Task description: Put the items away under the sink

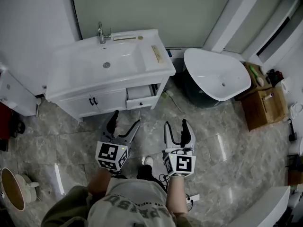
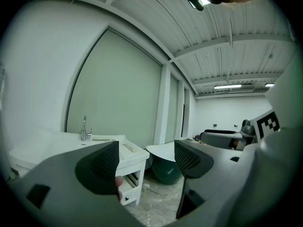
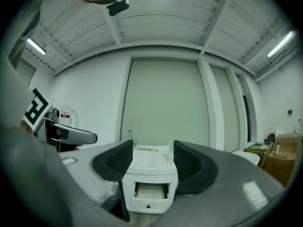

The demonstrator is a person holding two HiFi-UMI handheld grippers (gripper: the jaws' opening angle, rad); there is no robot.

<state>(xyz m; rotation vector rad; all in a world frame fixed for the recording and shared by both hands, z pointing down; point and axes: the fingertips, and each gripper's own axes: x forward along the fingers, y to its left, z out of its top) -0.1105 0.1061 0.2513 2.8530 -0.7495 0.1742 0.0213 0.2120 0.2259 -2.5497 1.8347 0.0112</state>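
Left tongs [image 1: 126, 118] and right tongs [image 1: 176, 124] held spread, empty, well short of sink cabinet [image 1: 106, 101]; drawer [image 1: 140, 97] found pulled out, likely readied for strips [image 1: 157, 54] laid on sink top.

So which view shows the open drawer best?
The right gripper view: the drawer sits front-on beyond the open right claw, inside visible. The head view shows it small from above; the left gripper view catches only part.
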